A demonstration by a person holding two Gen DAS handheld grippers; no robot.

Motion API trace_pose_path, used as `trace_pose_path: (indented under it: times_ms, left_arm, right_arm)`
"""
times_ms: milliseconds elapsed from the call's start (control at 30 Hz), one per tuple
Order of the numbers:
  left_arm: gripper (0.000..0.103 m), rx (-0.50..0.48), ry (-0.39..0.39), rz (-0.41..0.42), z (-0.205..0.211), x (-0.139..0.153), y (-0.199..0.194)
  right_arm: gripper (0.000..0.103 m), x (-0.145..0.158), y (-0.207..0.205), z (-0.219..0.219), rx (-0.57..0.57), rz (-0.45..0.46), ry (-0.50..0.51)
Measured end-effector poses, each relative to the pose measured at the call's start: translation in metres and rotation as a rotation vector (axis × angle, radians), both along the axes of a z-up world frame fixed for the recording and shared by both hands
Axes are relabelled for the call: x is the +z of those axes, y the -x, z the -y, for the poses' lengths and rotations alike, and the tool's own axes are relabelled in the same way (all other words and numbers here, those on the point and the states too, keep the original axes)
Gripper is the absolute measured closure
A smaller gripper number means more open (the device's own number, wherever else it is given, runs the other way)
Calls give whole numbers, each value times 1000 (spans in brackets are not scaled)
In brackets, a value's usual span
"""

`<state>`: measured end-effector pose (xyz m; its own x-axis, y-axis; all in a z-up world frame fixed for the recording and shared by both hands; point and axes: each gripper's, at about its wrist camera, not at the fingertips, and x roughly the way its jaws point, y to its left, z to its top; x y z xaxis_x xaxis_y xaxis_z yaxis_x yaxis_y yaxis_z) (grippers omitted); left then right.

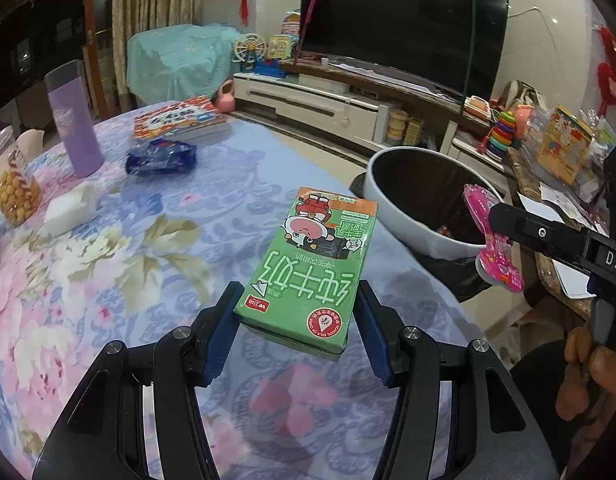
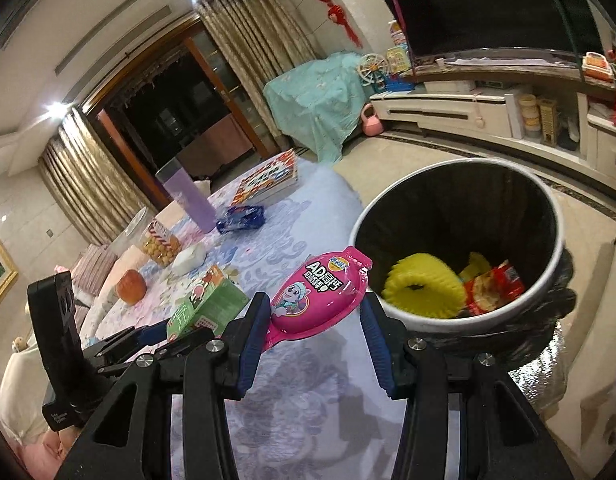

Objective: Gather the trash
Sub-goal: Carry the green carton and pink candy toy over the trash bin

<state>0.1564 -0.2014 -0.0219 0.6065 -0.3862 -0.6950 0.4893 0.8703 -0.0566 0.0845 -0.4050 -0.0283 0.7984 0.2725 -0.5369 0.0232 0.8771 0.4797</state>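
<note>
Two hand-held grippers carry trash above the far-right edge of a round table draped in a blue-and-pink floral cloth (image 1: 156, 216), each clamped on one item. The left gripper (image 1: 296, 312) pinches a flat green-and-orange milk carton (image 1: 312, 264) by its long sides, the carton's long axis running straight out along the fingers, its free end aimed at the white-rimmed, black-lined round trash bin (image 1: 392, 212) that stands on the floor just off that edge. The right gripper (image 2: 314, 320) grips a glossy pink oval snack pouch (image 2: 324, 292) with a cartoon print, its long axis tilted up and away toward the bin's near rim (image 2: 360, 232).

Of the two, the right gripper is plainly nearer: in its own view the pouch's tip almost overlaps the rim, with a yellow foam ring (image 2: 420, 292) and a red wrapper (image 2: 492, 284) already lying inside. From the left wrist view, the bin lies ahead and to the right of the carton, with bare cloth between them. A crumpled blue plastic wrapper (image 1: 160, 158) waits near the table's far edge, beside a lilac tumbler (image 1: 72, 120) and a stack of picture books (image 1: 184, 118). Judging by the layout, the pouch should clear the rim first, the carton needing more travel rightward.
</note>
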Motion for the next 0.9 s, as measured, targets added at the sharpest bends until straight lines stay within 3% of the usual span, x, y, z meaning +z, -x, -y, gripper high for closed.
trace_pose_path:
  times_ms: [900]
  left_arm:
    - [47,-105,-23,42,68,15,4]
  right_arm:
    - [55,7,11,57,-100,23,3]
